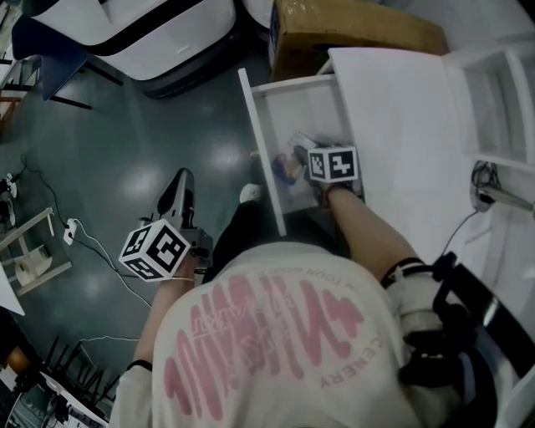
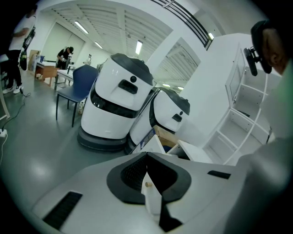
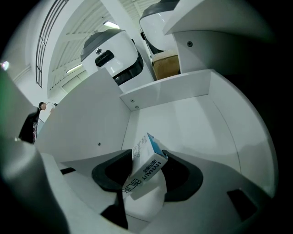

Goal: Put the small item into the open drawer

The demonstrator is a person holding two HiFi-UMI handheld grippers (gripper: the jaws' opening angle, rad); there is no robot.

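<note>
The small item, a white and blue carton (image 3: 144, 167), leans tilted between the jaws of my right gripper (image 3: 147, 156). The jaws stand apart and do not clamp it. This gripper (image 1: 303, 167) reaches into the open white drawer (image 1: 261, 134), where the carton (image 1: 288, 167) shows as a colourful patch beside the marker cube. The drawer's white floor and walls (image 3: 183, 119) surround the jaws. My left gripper (image 1: 181, 180) hangs over the dark floor left of the drawer, well away from it. Its jaws (image 2: 147, 157) are shut with nothing in them.
A brown cardboard box (image 1: 351, 33) stands behind the drawer. White rounded robot bodies (image 1: 142, 25) (image 2: 119, 100) stand on the floor beyond. The white cabinet top (image 1: 401, 125) and a shelf unit (image 1: 501, 100) lie to the right. Cables (image 1: 92, 242) run across the floor at left.
</note>
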